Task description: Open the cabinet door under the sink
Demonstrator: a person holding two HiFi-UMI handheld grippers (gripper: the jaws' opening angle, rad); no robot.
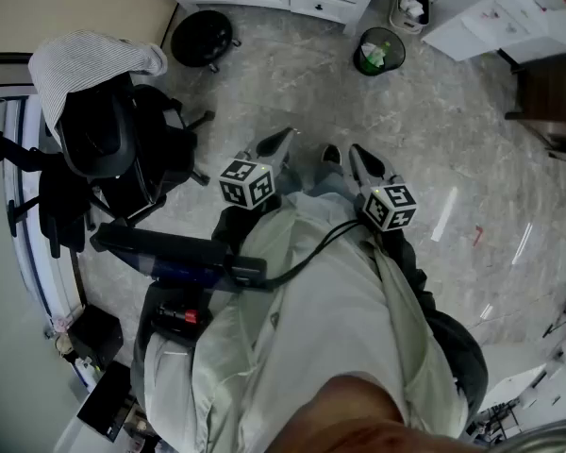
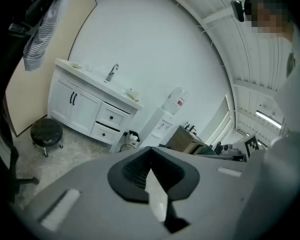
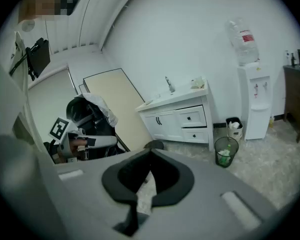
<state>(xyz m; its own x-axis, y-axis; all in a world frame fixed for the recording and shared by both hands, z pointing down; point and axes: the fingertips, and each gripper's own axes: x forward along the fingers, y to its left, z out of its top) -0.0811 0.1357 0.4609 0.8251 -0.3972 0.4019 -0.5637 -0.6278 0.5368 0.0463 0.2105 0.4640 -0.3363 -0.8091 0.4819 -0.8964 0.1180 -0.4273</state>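
Jaws on both the left gripper and the right gripper are clenched together on nothing, and the white cabinet door under the sink stands closed well ahead of their tips, untouched, a mesh bin to its right.

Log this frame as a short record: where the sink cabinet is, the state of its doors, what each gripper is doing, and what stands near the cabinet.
Sink cabinet: white, against the far wall, across the floor from the person
Cabinet doors: closed
Left gripper: jaws together, nothing held
Right gripper: jaws together, nothing held
Contact with cabinet: none
Near cabinet: black stool by the door end; mesh waste bin by the drawer end
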